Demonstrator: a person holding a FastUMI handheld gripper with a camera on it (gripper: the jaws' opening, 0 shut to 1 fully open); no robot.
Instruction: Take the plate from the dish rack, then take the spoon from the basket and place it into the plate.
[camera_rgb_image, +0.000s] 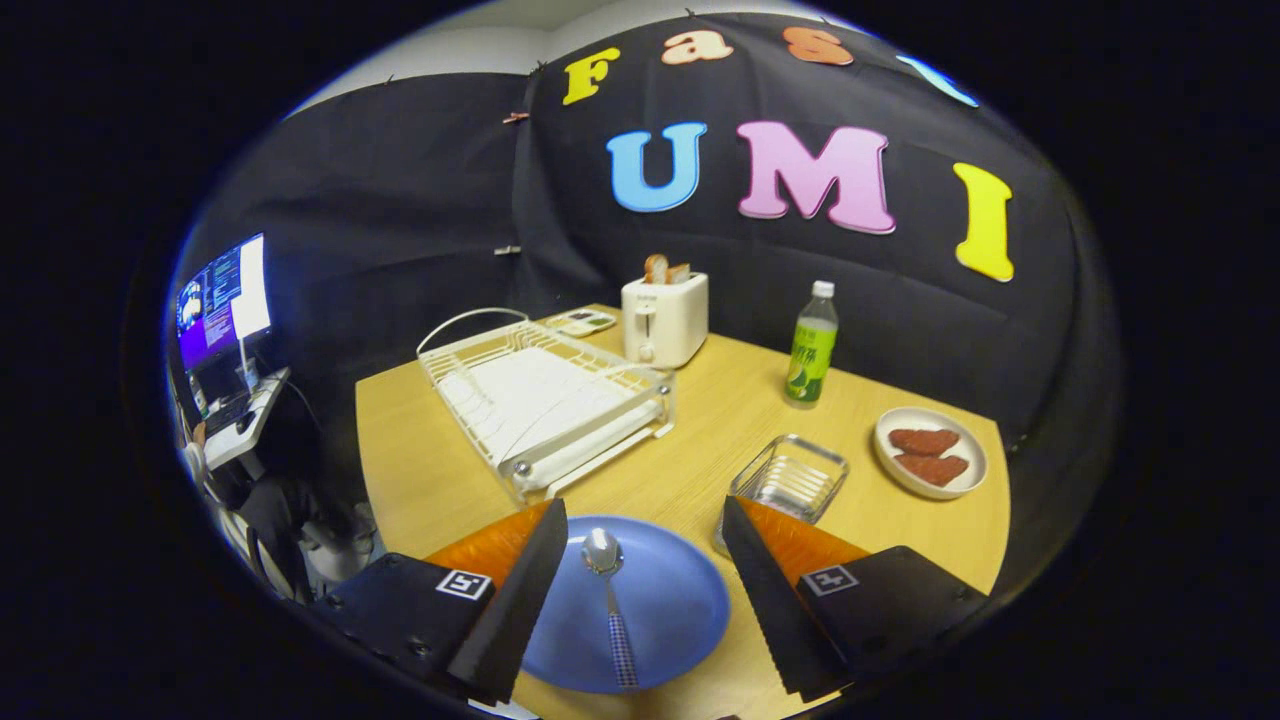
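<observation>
Your gripper (645, 590) is released: the fingers stand wide apart with nothing pressed between them. Between them the spoon (610, 600) lies in the blue plate (670, 610), bowl end pointing away from you and the checked handle running back toward you. The plate sits flat on the wooden table (720, 420), so the placing looks done. To finish well, lift straight up and back with the fingers spread, so neither one clips the handle or tips the plate's rim. Just ahead of the right finger stands the wire basket (790, 478), near the plate's edge; stay clear of it. Beyond lies the white dish rack (545, 400), no plate in it, then the toaster (665, 318) and green bottle (812, 345) by the wall
</observation>
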